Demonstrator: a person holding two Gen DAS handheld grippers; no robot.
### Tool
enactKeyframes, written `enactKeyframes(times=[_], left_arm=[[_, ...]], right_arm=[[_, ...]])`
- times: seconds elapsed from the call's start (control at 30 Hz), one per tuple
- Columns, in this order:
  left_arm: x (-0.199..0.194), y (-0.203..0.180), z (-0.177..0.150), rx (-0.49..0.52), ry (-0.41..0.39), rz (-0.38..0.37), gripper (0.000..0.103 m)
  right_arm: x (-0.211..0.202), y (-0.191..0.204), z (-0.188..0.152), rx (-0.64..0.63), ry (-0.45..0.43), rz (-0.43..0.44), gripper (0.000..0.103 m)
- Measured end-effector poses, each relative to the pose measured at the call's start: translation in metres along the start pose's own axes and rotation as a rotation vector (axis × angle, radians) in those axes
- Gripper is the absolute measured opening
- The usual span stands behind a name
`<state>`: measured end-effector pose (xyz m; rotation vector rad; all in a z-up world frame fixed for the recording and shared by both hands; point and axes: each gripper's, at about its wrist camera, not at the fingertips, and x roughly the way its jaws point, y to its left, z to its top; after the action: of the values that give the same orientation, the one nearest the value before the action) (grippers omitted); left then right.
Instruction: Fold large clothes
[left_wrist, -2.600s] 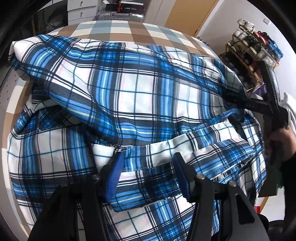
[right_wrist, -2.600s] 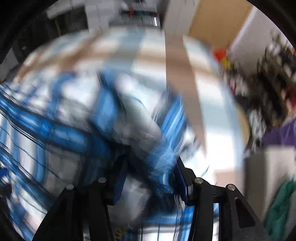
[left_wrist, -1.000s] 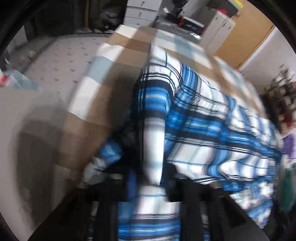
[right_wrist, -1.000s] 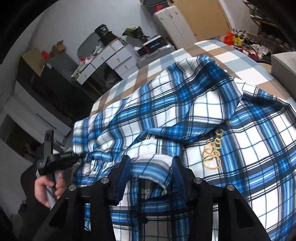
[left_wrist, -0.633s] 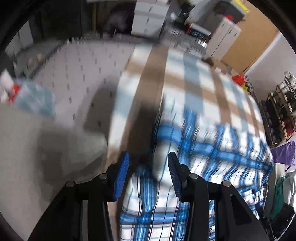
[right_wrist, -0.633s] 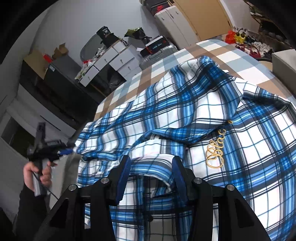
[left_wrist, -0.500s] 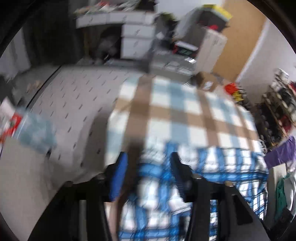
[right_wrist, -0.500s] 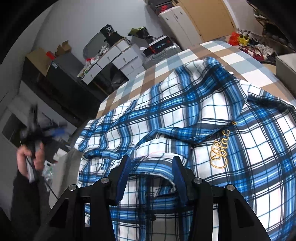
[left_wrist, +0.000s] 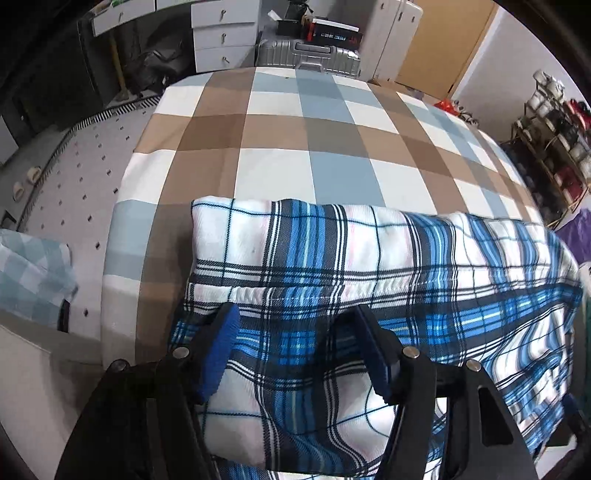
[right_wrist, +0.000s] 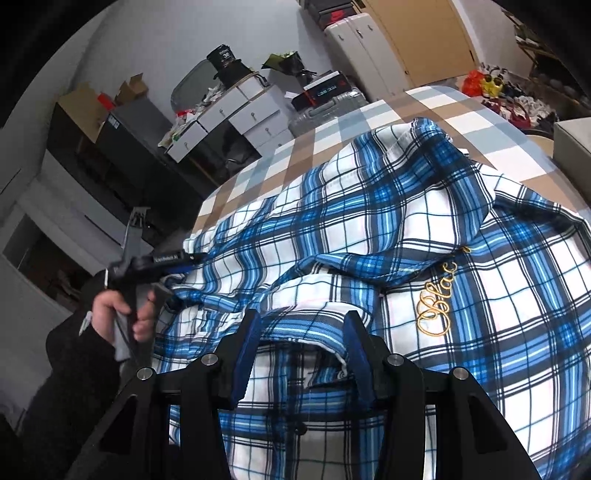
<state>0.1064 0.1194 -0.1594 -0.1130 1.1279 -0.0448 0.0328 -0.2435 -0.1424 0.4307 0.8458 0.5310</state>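
Lying bunched across the lower half of both frames, the plaid shirt (left_wrist: 369, 258) covers the near end of the checked bed (left_wrist: 295, 129). Left gripper (left_wrist: 299, 325) spread wide over a hem, gripping nothing; right gripper (right_wrist: 301, 328) wide too, its fingers either side of the collar.

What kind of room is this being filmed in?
Most likely a lived-in bedroom. A bed with a checked cover holds the plaid shirt; behind it stand white drawers, a silver suitcase and a cluttered shoe rack.
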Motion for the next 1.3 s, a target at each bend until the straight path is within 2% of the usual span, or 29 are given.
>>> enactKeyframes(times=[0.1, 0.17, 0.23, 0.33, 0.4, 0.5, 0.57, 0.6, 0.67, 0.73, 0.8, 0.87, 0.97, 1.07, 1.3], left_arm=[[-0.013, -0.009, 0.006, 0.031, 0.000, 0.036, 0.058], [-0.033, -0.014, 0.009, 0.033, -0.052, -0.010, 0.058], [-0.048, -0.019, 0.009, 0.044, -0.095, -0.066, 0.058], [-0.042, -0.034, 0.013, 0.098, -0.085, -0.070, 0.059], [-0.017, -0.036, 0.010, 0.102, -0.018, -0.044, 0.058], [0.013, -0.035, 0.005, 0.080, 0.046, -0.018, 0.058], [0.015, -0.040, 0.000, 0.090, 0.008, 0.016, 0.059], [0.015, -0.042, 0.000, 0.096, 0.012, 0.033, 0.059], [0.015, -0.041, 0.003, 0.082, 0.037, 0.028, 0.059], [0.018, -0.039, 0.009, 0.067, 0.067, 0.013, 0.060], [0.017, -0.043, 0.010, 0.075, 0.081, 0.027, 0.060], [0.019, -0.052, 0.011, 0.109, 0.082, 0.073, 0.063], [0.023, -0.059, 0.016, 0.130, 0.070, 0.098, 0.068], [0.030, -0.060, 0.030, 0.165, 0.069, 0.102, 0.070], [0.056, -0.061, 0.087, 0.235, 0.068, 0.127, 0.077]], right_arm=[[0.001, 0.002, -0.001, -0.012, 0.007, -0.009, 0.046], [-0.003, 0.003, 0.001, -0.017, -0.003, -0.009, 0.046], [-0.014, 0.004, 0.006, -0.033, -0.056, -0.022, 0.046], [-0.027, 0.009, 0.035, -0.044, -0.123, -0.046, 0.056], [-0.020, 0.020, 0.063, -0.114, -0.138, -0.127, 0.071], [0.027, 0.027, 0.111, -0.210, -0.042, -0.266, 0.072], [0.059, 0.019, 0.130, -0.248, 0.031, -0.363, 0.070], [0.081, 0.010, 0.138, -0.274, 0.080, -0.439, 0.070], [0.112, -0.007, 0.140, -0.313, 0.183, -0.527, 0.066], [0.143, -0.030, 0.130, -0.370, 0.329, -0.589, 0.064], [0.145, -0.031, 0.123, -0.459, 0.297, -0.592, 0.065], [0.148, -0.030, 0.122, -0.501, 0.294, -0.596, 0.066], [0.151, -0.038, 0.132, -0.490, 0.284, -0.573, 0.068], [0.158, -0.041, 0.143, -0.483, 0.274, -0.593, 0.068], [0.182, -0.040, 0.181, -0.449, 0.240, -0.588, 0.070]])
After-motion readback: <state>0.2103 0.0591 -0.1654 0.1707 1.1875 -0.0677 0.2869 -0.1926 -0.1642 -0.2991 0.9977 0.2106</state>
